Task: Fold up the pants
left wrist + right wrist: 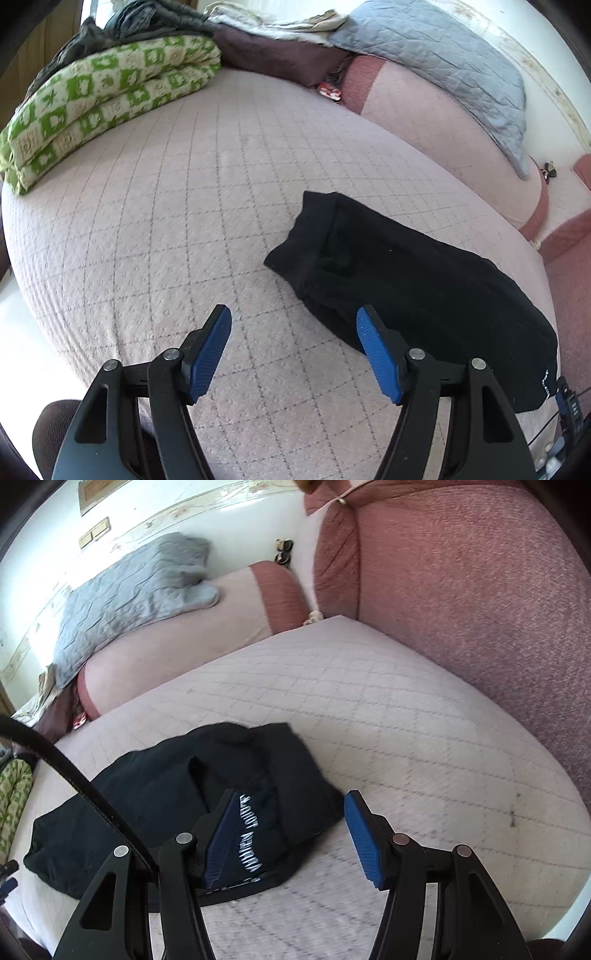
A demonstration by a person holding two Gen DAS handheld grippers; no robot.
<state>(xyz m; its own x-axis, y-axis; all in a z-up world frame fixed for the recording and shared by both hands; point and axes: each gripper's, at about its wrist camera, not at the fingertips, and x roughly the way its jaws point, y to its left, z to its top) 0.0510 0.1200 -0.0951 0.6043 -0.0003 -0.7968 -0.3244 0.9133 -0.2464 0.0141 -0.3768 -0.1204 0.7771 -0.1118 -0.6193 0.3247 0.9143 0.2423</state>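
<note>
The black pants (pixel 417 291) lie folded into a compact bundle on the pale quilted cushion (pixel 177 206). In the right wrist view the pants (pixel 177 794) show white lettering on the near part. My left gripper (pixel 293 325) is open and empty, hovering just left of the bundle's near edge. My right gripper (pixel 290 812) is open and empty, above the right end of the pants, its left finger over the lettering.
A folded green-and-cream blanket (pixel 103 107) and dark clothes lie at the far left. A grey quilted pillow (pixel 443 62) rests on the pink sofa back. The pink armrest (pixel 480 590) rises at the right. A black cable (pixel 74 775) crosses the right view.
</note>
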